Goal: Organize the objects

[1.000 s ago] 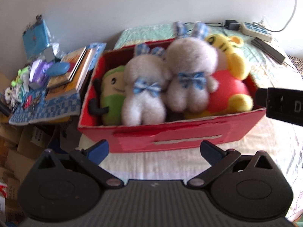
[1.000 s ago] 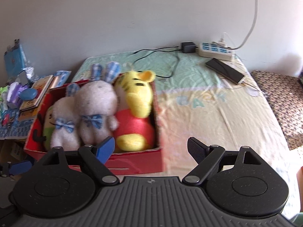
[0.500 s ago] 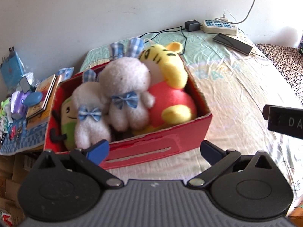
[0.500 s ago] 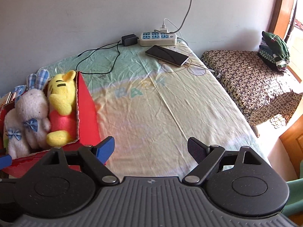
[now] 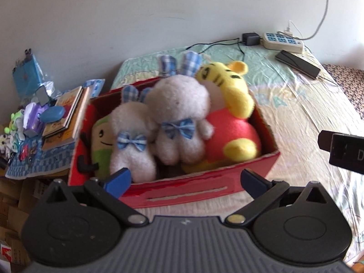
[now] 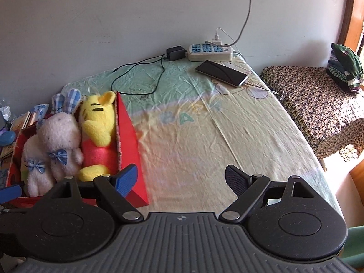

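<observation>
A red cardboard box (image 5: 200,191) stands on the bed, also in the right wrist view (image 6: 130,141) at the left. It holds two white bunnies with blue bows (image 5: 134,136) (image 5: 179,118), a yellow tiger in red (image 5: 229,104) and a green plush (image 5: 101,141). My left gripper (image 5: 185,180) is open and empty, just in front of the box's near wall. My right gripper (image 6: 182,177) is open and empty, over the bare sheet to the right of the box.
A power strip (image 6: 210,52), charger and cable (image 6: 145,72) and a phone (image 6: 221,74) lie at the bed's far end. A patterned stool (image 6: 318,100) with folded clothes stands right. Books and small toys (image 5: 63,111) crowd a stand left of the box.
The left view has swung back toward the box, which now sits closer and more central. The right view shifted slightly left. Both grippers stay open and empty.
</observation>
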